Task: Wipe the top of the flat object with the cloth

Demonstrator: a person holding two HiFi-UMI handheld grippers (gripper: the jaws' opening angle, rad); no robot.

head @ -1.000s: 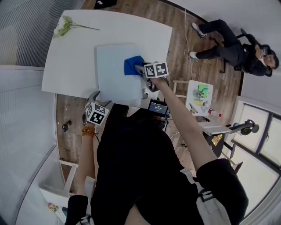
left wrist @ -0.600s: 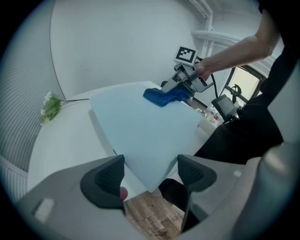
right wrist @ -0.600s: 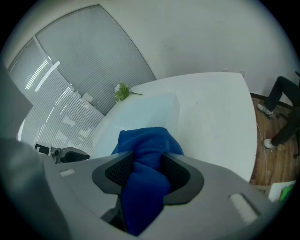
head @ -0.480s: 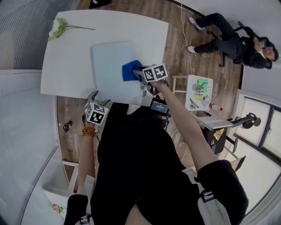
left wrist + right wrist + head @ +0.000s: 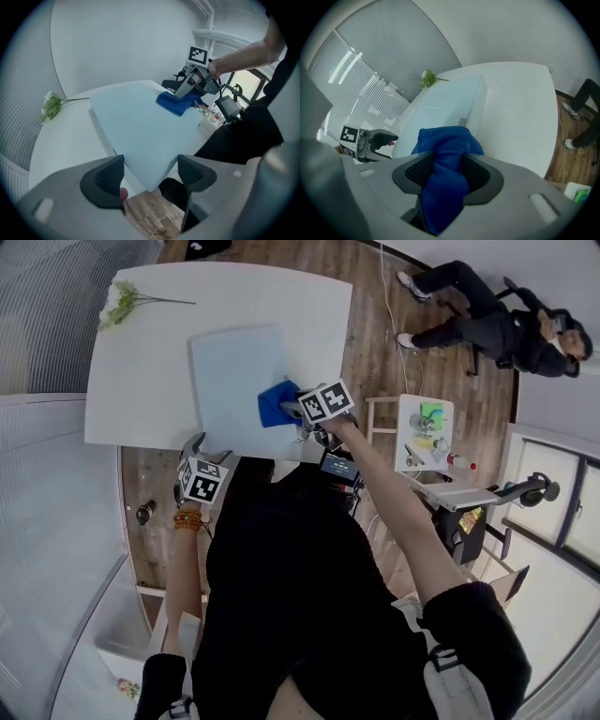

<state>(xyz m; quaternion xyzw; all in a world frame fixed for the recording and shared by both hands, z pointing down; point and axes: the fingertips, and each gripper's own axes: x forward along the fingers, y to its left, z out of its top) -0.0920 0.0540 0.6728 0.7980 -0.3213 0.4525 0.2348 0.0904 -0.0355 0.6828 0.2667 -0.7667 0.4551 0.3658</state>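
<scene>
Cloth (image 5: 449, 140) blue, bunched, clamped in right tool (image 5: 446, 174), resting on pale-blue flat object (image 5: 234, 371); left tool (image 5: 149, 174) jaws apart, empty.

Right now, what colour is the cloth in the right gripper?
Deep blue; the cloth shows best in the right gripper view.

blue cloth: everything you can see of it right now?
The cloth is deep blue, soft and fleecy-looking, bunched into a wad. The right tongs are shut on its middle, folds spilling ahead and behind. Its front end rests on the pale blue flat panel, near the panel's edge on the person's right.
</scene>
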